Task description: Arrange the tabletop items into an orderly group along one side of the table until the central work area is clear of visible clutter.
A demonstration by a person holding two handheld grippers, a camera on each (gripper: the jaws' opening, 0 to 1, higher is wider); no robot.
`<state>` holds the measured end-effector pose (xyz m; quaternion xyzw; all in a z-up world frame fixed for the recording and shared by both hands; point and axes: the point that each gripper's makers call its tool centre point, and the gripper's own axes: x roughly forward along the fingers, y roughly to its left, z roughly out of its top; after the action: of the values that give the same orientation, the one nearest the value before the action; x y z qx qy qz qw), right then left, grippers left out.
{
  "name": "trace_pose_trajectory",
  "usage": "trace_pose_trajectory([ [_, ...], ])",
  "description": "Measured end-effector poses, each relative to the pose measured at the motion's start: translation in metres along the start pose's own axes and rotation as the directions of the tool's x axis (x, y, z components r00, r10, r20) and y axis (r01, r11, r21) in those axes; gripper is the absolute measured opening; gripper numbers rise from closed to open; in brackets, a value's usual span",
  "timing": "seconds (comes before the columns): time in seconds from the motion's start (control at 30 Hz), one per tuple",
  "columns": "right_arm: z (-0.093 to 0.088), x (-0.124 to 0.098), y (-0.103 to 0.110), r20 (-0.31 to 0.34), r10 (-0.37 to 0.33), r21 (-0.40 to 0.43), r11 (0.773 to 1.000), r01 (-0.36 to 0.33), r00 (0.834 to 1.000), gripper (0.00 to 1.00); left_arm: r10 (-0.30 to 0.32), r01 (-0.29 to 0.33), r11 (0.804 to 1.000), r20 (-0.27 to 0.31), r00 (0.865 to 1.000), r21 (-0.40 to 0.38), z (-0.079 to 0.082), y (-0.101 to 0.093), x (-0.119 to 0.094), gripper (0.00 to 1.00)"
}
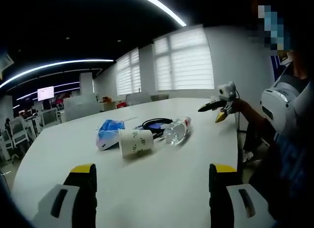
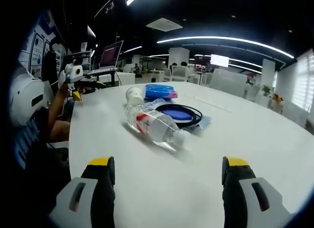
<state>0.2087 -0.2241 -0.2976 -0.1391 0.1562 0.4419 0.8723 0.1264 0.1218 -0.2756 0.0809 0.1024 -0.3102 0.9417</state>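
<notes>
While both tongs gape empty, bottle (image 2: 154, 125), paper cup (image 1: 136, 141) lie ahead, well apart.

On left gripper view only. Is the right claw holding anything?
Observer: No. The right gripper view shows the right claw open, with bare table between its jaws.
Operator: Which end of the bottle faces it?
Observer: The bottle lies on its side, narrow end toward the right claw and its red label on the half further from it.
Operator: What's behind my claw?
Observer: From that side, the left claw sits near the table's edge, with a monitor on a desk behind it.
</notes>
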Motion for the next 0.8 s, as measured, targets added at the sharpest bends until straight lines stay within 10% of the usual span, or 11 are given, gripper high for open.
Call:
trace_pose_trajectory([
  [0.8,0.0012,0.0001,0.0003,0.008,0.007,0.005,1.0,-0.007,1.0,0.84,0.017,-0.017,1.0,0.023,1.0,-0.006,0.0031,0.0045,-0.0023,0.91],
])
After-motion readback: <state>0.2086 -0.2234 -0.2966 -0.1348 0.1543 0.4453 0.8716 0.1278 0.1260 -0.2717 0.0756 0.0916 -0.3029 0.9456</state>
